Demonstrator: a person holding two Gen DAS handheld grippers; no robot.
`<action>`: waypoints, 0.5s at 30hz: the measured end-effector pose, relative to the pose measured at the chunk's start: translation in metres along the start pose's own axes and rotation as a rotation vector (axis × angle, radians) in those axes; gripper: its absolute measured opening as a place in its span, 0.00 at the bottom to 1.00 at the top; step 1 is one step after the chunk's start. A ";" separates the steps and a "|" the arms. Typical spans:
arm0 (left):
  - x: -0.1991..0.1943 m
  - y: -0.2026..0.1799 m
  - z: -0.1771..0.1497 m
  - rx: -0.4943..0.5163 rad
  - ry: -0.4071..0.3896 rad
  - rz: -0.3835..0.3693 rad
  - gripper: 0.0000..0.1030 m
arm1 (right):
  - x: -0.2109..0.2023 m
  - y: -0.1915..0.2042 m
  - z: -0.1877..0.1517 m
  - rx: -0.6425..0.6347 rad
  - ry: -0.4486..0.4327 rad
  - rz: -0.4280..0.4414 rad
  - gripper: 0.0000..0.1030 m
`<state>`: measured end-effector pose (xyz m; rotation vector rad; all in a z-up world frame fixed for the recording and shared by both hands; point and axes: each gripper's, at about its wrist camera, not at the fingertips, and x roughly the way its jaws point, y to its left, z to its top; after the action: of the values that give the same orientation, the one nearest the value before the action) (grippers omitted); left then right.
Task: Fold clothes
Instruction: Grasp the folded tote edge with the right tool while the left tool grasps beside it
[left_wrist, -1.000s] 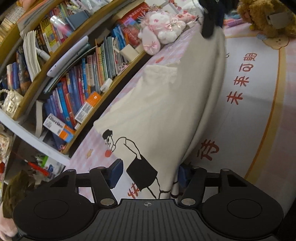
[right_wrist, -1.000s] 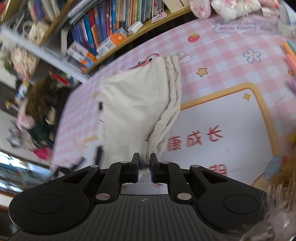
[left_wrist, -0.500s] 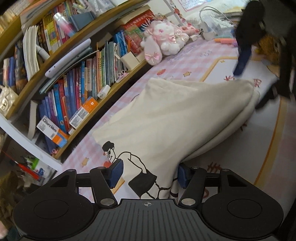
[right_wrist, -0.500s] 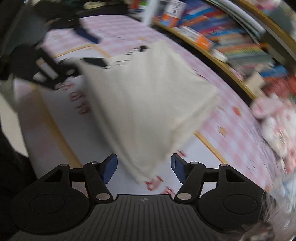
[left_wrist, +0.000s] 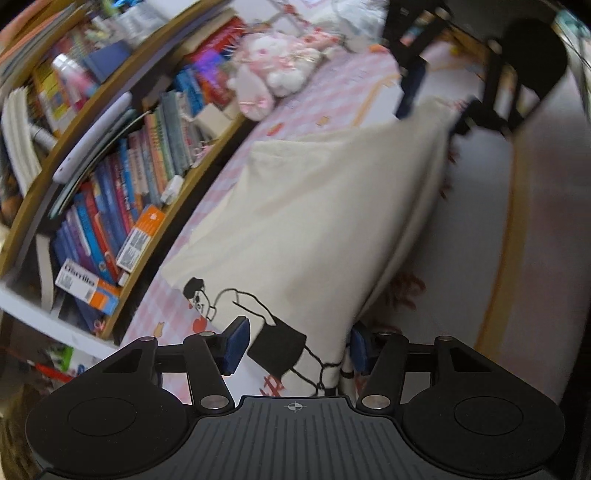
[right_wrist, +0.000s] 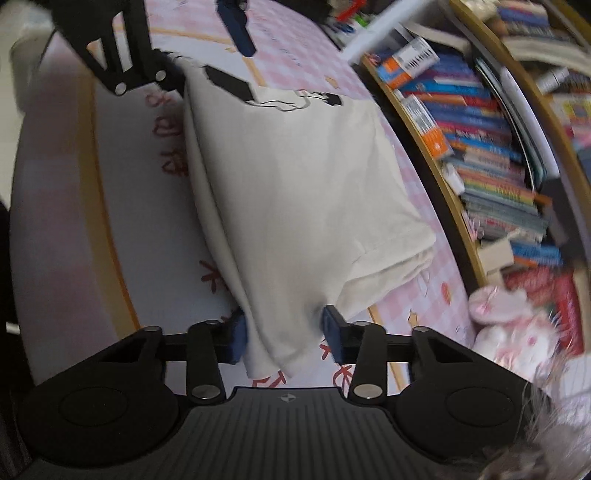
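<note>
A cream T-shirt (left_wrist: 314, 221) with a black cartoon print lies folded into a long strip on the pink checked mat; it also shows in the right wrist view (right_wrist: 295, 192). My left gripper (left_wrist: 295, 349) is open, its blue pads on either side of the printed end. My right gripper (right_wrist: 284, 338) is open, straddling the opposite end of the strip. Each gripper appears at the far end of the other's view: the right one (left_wrist: 432, 99) and the left one (right_wrist: 207, 48).
A wooden bookshelf (left_wrist: 122, 192) packed with books runs along the mat's edge; it also shows in the right wrist view (right_wrist: 491, 155). A pink and white plush toy (left_wrist: 273, 74) lies at the shelf's end. The white mat centre (left_wrist: 469, 240) with an orange border lies beside the shirt.
My right gripper let go of the shirt edge, opened, and swung round to the strip's far end. The shirt now lies flat. My left gripper stayed open at the printed end.
</note>
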<state>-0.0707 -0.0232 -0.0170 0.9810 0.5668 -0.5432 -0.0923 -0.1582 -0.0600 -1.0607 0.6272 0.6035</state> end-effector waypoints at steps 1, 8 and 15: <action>0.000 -0.002 -0.002 0.009 0.002 -0.002 0.52 | 0.000 0.003 -0.001 -0.030 -0.003 -0.004 0.32; 0.000 -0.016 -0.017 0.101 -0.009 -0.024 0.34 | 0.003 0.013 -0.005 -0.111 -0.002 -0.023 0.32; 0.002 -0.015 -0.019 0.140 -0.015 -0.110 0.04 | 0.003 0.011 -0.004 -0.110 0.014 0.024 0.18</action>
<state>-0.0828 -0.0140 -0.0356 1.0820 0.5773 -0.6952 -0.0988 -0.1577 -0.0702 -1.1621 0.6250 0.6575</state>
